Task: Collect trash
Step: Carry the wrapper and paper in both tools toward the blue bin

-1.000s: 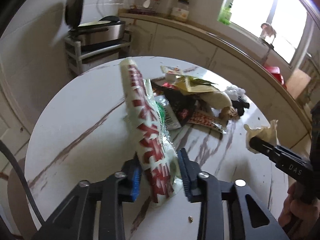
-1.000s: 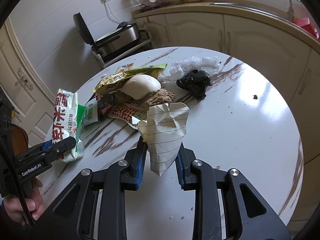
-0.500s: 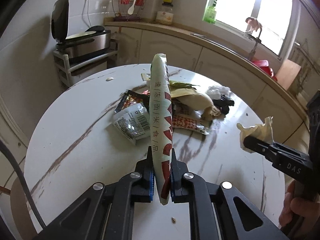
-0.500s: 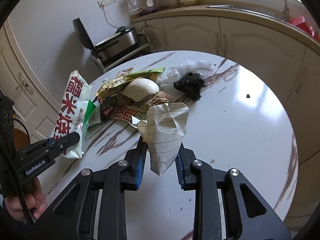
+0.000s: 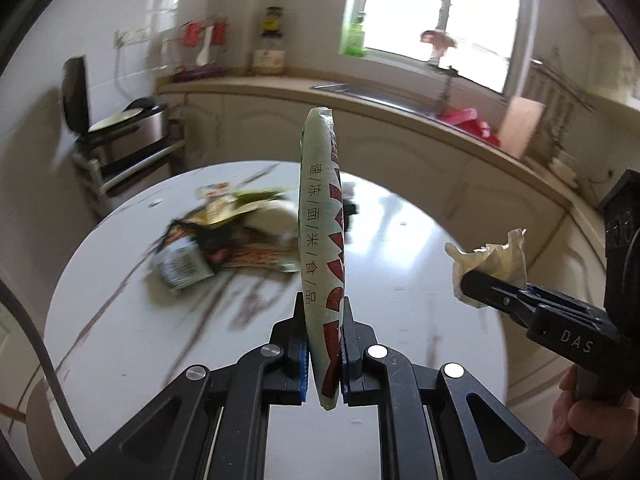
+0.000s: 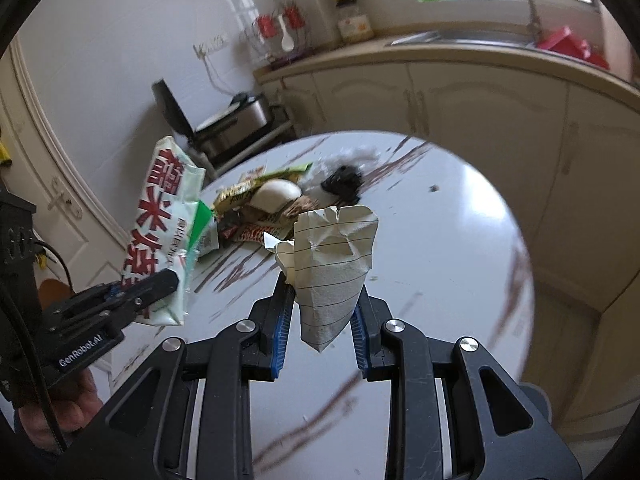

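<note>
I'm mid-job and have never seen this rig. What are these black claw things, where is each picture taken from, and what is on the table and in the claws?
There is no robot arm here: a person holds a hand-held gripper in each hand, and a wide-angle camera on each looks forward along its two jaws.

In the left wrist view, the left gripper has its jaws shut on a long red-and-white food packet, held edge-on and off the table. The right gripper shows at that picture's right edge.

In the right wrist view, the right gripper pinches a crumpled sheet of lined paper.

On the round marble table a pile of trash remains: wrappers, a white bun-like lump and a crumpled black bag.
</note>
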The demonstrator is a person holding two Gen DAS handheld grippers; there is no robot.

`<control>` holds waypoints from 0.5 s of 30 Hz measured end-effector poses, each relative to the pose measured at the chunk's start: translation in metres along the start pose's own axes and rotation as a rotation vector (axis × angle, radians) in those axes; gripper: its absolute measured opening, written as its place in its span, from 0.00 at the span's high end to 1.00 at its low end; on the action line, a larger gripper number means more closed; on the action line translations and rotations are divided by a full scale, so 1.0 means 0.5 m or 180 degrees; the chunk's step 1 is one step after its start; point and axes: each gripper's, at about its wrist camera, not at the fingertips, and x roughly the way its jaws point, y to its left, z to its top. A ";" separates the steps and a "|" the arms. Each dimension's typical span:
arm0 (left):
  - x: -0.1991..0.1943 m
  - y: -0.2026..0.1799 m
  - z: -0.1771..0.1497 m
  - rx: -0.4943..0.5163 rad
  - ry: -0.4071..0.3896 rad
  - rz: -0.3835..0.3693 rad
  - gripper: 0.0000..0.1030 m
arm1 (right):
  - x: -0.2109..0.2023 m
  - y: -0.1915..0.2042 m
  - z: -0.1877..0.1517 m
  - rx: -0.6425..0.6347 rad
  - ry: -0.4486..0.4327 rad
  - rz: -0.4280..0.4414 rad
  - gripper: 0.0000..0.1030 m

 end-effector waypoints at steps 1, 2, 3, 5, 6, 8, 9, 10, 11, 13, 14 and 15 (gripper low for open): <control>-0.003 -0.018 0.001 0.0040 -0.0007 -0.0036 0.93 | -0.021 -0.010 -0.003 0.0028 -0.0046 -0.0006 0.76; -0.005 -0.037 0.001 0.0085 -0.0013 -0.0074 0.92 | -0.037 -0.016 -0.005 0.0043 -0.0081 -0.0024 0.76; -0.008 -0.066 0.001 0.0152 -0.0017 -0.0132 0.92 | -0.058 -0.027 -0.009 0.0065 -0.0123 -0.0048 0.76; -0.009 -0.105 0.002 0.0244 -0.0012 -0.0237 0.92 | -0.099 -0.053 -0.016 0.0130 -0.0201 -0.0088 0.76; -0.007 -0.139 0.002 0.0314 -0.0007 -0.0309 0.92 | -0.121 -0.067 -0.021 0.0159 -0.0244 -0.0129 0.76; -0.002 -0.191 -0.002 0.0414 0.0018 -0.0441 0.92 | -0.166 -0.101 -0.033 0.0238 -0.0320 -0.0227 0.76; 0.004 -0.213 -0.003 0.0458 0.0035 -0.0508 0.92 | -0.181 -0.114 -0.037 0.0269 -0.0351 -0.0269 0.76; 0.010 -0.232 -0.005 0.0494 0.0054 -0.0569 0.92 | -0.202 -0.133 -0.044 0.0311 -0.0383 -0.0329 0.76; 0.017 -0.254 -0.008 0.0532 0.0078 -0.0634 0.92 | -0.220 -0.151 -0.052 0.0358 -0.0409 -0.0386 0.76; 0.035 -0.308 -0.021 0.0635 0.0147 -0.0778 0.92 | -0.253 -0.195 -0.074 0.0475 -0.0446 -0.0519 0.76; 0.045 -0.327 -0.026 0.0677 0.0184 -0.0833 0.92 | -0.266 -0.218 -0.085 0.0540 -0.0454 -0.0582 0.75; 0.062 -0.358 -0.037 0.0734 0.0253 -0.0911 0.92 | -0.279 -0.243 -0.098 0.0618 -0.0459 -0.0646 0.76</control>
